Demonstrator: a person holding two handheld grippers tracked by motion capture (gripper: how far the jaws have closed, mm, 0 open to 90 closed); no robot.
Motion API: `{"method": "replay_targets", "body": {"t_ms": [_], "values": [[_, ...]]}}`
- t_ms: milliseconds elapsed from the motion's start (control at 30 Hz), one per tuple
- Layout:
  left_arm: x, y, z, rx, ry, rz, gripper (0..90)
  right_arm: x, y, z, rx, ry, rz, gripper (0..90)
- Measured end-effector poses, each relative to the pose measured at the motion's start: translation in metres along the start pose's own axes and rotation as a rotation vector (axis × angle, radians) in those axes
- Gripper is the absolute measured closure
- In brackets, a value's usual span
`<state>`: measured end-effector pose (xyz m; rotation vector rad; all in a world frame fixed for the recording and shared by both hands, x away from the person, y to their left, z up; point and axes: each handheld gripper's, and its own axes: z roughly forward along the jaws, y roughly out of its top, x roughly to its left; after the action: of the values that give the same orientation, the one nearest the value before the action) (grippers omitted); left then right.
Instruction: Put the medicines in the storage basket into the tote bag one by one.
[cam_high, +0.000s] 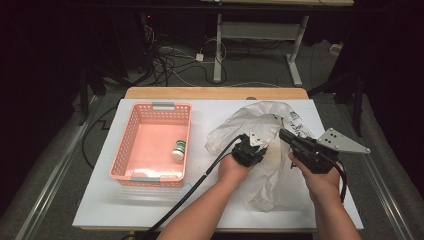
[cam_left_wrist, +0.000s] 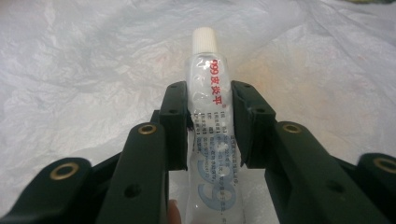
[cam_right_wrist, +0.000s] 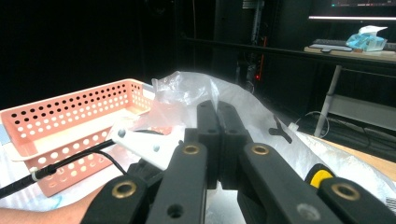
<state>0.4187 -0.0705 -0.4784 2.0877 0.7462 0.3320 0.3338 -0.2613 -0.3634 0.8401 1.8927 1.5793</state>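
Left gripper view — jaws hide the tube (cam_left_wrist: 211, 140) sides.

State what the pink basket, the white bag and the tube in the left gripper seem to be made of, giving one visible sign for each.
Pink basket: rigid moulded plastic, matt; evenly perforated walls.
White bag: thin plastic film, slightly glossy; crinkles and translucence.
Tube: probably soft clear plastic, glossy; contents show through under printed lettering, white ribbed cap. The left gripper clamps it.

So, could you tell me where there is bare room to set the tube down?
The pink basket floor is mostly bare; only a small bottle lies near its right wall. The white table strip in front of it is free too. The right half is crowded by the plastic bag and both grippers.
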Motion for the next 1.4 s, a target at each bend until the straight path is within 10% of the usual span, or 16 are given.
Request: {"method": "replay_targets", "body": {"t_ms": [567,1100,1400], "values": [[-0.004,0.003,-0.008,-0.006,-0.037,-0.015,55.5,0.001,-0.001,0.000,0.008,0.000,-0.001,90.0],[-0.027,-0.024,-0.068,-0.052,-0.218,-0.026,25.7,0.002,0.000,-0.003,0.009,-0.002,-0.010,90.0],[-0.031,-0.033,-0.111,-0.055,-0.218,-0.031,1.4,0.004,0.000,-0.002,0.016,-0.003,-0.012,90.0]]}}
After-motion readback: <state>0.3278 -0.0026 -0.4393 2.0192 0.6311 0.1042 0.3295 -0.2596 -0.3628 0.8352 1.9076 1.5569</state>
